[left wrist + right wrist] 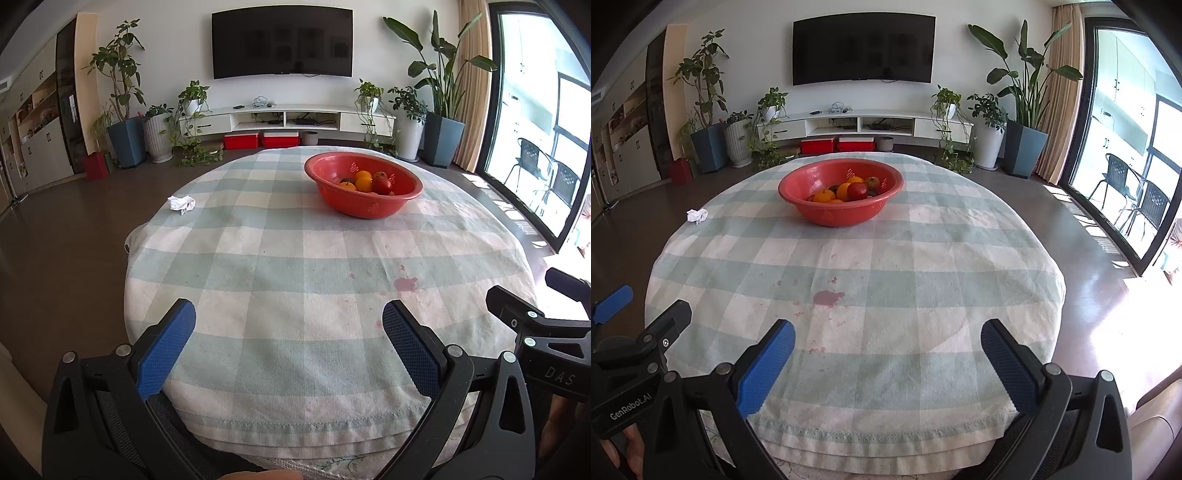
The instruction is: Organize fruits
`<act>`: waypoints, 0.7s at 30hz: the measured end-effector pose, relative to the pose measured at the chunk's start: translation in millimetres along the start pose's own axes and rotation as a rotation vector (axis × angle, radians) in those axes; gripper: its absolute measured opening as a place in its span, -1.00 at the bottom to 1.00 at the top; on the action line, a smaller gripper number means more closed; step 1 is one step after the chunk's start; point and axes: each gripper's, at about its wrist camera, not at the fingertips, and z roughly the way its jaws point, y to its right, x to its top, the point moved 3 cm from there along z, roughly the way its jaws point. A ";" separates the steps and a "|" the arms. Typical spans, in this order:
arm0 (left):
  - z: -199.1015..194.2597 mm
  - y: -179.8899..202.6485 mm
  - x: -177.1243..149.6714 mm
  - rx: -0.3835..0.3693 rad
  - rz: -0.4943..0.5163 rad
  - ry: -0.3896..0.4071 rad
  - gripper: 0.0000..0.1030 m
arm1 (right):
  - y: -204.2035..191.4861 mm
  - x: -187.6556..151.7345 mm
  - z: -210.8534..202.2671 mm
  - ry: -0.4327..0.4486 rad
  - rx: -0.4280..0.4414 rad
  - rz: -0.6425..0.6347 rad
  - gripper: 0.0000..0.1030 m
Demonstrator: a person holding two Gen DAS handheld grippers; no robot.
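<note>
Left gripper (288, 317): I see its jaws wide apart and empty, low in the frame over the near edge of the surface.
Right gripper (888, 338): same from my end, jaws spread with nothing between them, at the bottom of its view.
Bowl (364, 206): red plastic, upper right of centre in the left view, upper centre in the right view (840, 214), well apart from both grippers.
Fruit (364, 181): oranges and a red one piled inside the bowl; the darker pieces I cannot tell.
Surface (258, 266): round, covered by a pale green and white checked cloth with reddish stains near the middle.
Crumpled tissue (181, 203): on the cloth at left, apart from the bowl.
Other gripper: each view catches its neighbour's black frame at the lower side edge.
</note>
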 end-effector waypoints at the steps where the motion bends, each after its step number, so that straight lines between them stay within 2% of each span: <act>1: 0.2 0.1 0.0 0.001 0.000 -0.001 1.00 | 0.2 0.1 1.0 -0.002 0.000 0.000 1.00; 21: 7.7 4.4 -4.8 0.001 0.001 -0.024 1.00 | -1.6 -3.3 8.4 -0.024 0.002 0.002 1.00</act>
